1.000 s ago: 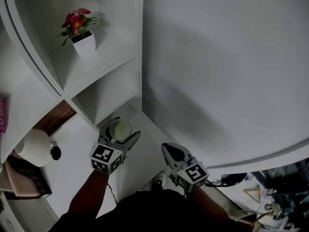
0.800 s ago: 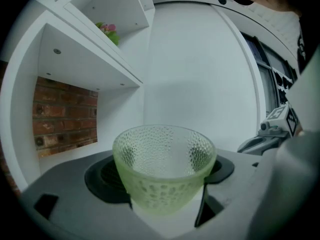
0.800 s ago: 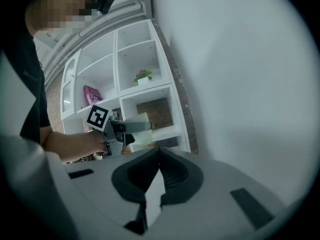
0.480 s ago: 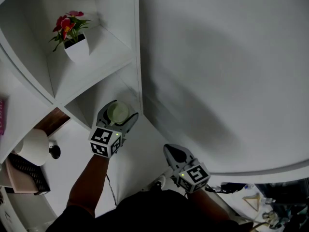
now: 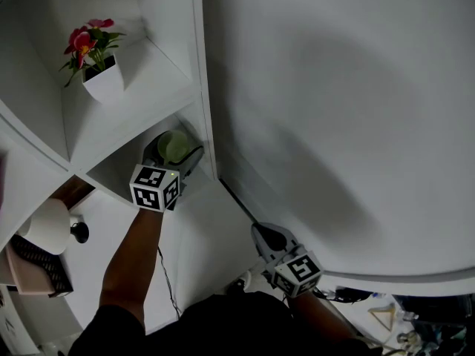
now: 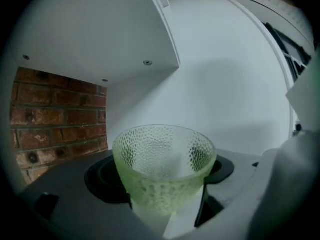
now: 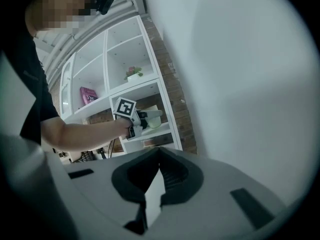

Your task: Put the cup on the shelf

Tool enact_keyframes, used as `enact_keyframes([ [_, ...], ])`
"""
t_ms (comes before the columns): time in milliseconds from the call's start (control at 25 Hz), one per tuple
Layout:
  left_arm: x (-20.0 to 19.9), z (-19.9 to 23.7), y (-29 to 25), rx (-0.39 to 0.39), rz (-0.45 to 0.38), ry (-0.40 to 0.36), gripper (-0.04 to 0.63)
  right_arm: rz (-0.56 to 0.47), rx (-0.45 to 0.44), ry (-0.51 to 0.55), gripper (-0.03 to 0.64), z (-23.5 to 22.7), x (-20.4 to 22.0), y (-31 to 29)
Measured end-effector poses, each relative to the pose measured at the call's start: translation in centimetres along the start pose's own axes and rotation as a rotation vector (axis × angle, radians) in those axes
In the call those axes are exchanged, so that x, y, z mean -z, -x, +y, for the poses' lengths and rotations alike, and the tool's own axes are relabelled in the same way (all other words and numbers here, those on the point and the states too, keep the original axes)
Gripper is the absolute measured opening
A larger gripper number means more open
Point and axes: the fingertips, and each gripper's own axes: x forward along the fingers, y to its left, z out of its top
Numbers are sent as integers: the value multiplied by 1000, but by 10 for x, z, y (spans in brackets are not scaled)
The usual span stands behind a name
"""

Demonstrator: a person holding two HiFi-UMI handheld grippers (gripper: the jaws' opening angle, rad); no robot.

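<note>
A pale green dimpled glass cup [image 6: 162,171] is held upright between the jaws of my left gripper [image 6: 165,184], which is shut on it. In the head view the cup [image 5: 173,146] and left gripper [image 5: 168,163] reach into the lower compartment of the white shelf [image 5: 130,117]. From the right gripper view the cup [image 7: 154,122] shows small inside that compartment, just above its board. My right gripper [image 5: 271,237] hangs low beside the body, its jaws shut on nothing [image 7: 152,194].
A white pot with red flowers [image 5: 95,58] stands in the compartment above. A brick wall [image 6: 55,114] backs the shelf. A large plain white wall [image 5: 341,110] fills the right. A white round lamp [image 5: 46,227] and a dark basket [image 5: 37,269] stand lower left.
My left gripper has carried the cup up and forward, from in front of the shelf into its lower compartment. The right gripper has stayed low and shut.
</note>
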Motion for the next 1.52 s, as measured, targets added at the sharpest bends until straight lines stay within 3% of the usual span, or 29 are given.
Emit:
enact_keyframes([
  [360,13,9,-26,41,23,24,400,-15,-1,-22,5,-12,-3,-8],
  [800,18,6,-37,97,64,-2,400,-3,16,-44,5,-6,2,-12],
  [1120,25,10,-30,82,104,18,405,4,47,-37,5,-4,4,-2],
  [1520,17,12,-5,62,85,13,408,-13,43,-8,5,20,0,4],
])
